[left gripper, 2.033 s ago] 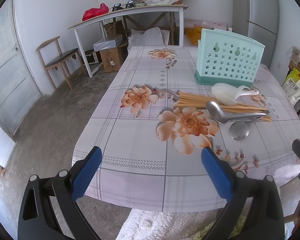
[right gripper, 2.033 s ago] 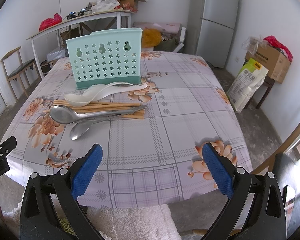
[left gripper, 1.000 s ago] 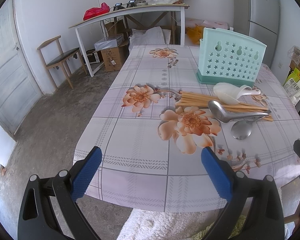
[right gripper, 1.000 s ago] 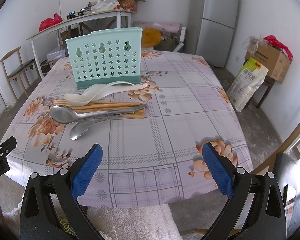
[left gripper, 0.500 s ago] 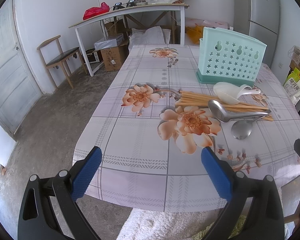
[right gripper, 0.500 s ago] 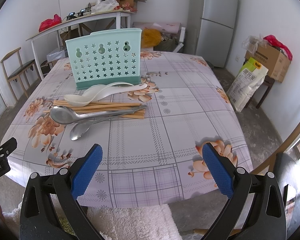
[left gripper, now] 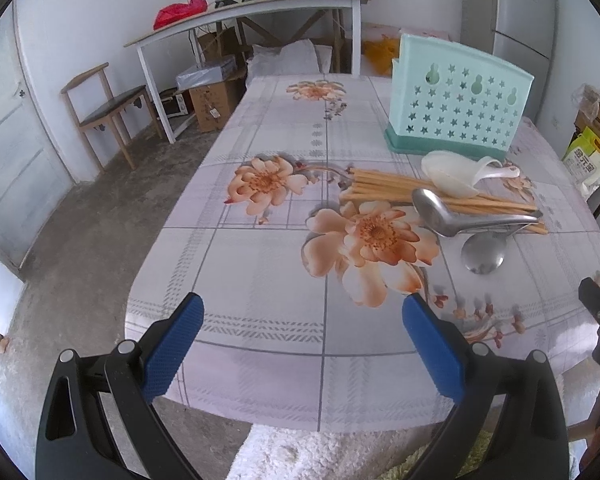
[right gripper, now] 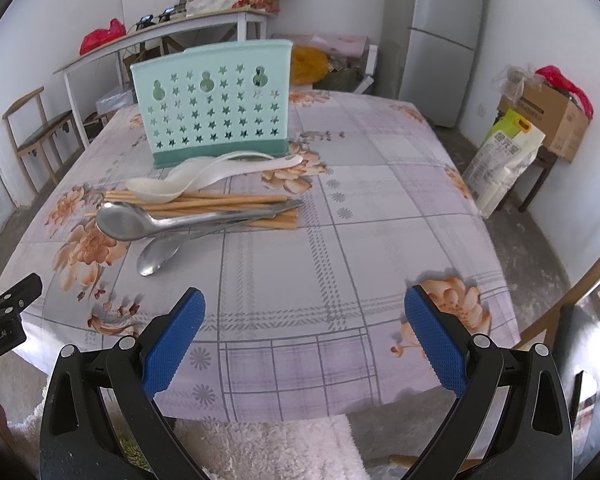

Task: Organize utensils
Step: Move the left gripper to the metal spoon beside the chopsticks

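A mint green utensil holder [right gripper: 214,100] with star holes stands upright on the floral tablecloth [right gripper: 300,264]; it also shows in the left wrist view [left gripper: 458,100]. In front of it lie white plastic spoons [right gripper: 204,178], a bundle of wooden chopsticks [right gripper: 220,208] and two metal spoons [right gripper: 140,222] [right gripper: 158,254]. In the left wrist view the chopsticks [left gripper: 384,190] and a metal spoon [left gripper: 440,212] lie at the right. My left gripper [left gripper: 302,344] and my right gripper [right gripper: 304,340] are both open and empty, above the table's near edge.
A white work table [left gripper: 240,12] with clutter and a wooden chair [left gripper: 104,108] stand at the back left. A fridge [right gripper: 444,40], a cardboard box [right gripper: 544,120] and a bag [right gripper: 504,160] are at the right. A white fluffy rug [right gripper: 268,448] lies below the table edge.
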Tool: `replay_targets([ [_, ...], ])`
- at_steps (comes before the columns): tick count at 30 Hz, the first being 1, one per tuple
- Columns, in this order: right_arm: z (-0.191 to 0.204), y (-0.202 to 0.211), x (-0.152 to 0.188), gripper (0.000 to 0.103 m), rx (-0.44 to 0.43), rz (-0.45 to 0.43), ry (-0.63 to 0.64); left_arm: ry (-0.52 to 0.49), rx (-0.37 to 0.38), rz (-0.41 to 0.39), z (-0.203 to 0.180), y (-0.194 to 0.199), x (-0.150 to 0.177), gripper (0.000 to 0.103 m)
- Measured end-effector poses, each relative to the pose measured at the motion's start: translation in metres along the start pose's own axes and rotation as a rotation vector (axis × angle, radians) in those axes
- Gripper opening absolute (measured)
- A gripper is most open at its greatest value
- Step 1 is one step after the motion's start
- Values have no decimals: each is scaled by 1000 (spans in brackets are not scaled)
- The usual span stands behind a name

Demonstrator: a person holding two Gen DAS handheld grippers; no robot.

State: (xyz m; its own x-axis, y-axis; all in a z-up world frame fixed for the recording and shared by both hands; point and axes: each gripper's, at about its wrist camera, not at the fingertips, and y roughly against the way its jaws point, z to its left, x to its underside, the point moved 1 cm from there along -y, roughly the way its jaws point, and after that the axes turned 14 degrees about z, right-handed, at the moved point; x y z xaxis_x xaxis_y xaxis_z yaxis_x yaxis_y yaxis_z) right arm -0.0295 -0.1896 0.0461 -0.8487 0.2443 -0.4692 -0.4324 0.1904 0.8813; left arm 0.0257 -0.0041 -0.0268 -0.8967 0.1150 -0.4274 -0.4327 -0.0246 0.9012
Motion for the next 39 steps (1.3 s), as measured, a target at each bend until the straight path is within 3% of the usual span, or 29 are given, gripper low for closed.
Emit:
replay_targets([
  [9, 18, -30, -4, 95, -29, 84, 51, -56, 11, 87, -8, -37, -14, 97],
  [16, 28, -47, -6, 95, -61, 120, 90, -79, 40, 75, -15, -50, -26, 98],
  [20, 29, -52, -7, 95, -90, 114, 97, -57, 78, 72, -10, -53, -28, 99],
  [39, 28, -52, -2, 95, -126, 39, 98, -50, 61, 69, -11, -55, -28, 99],
])
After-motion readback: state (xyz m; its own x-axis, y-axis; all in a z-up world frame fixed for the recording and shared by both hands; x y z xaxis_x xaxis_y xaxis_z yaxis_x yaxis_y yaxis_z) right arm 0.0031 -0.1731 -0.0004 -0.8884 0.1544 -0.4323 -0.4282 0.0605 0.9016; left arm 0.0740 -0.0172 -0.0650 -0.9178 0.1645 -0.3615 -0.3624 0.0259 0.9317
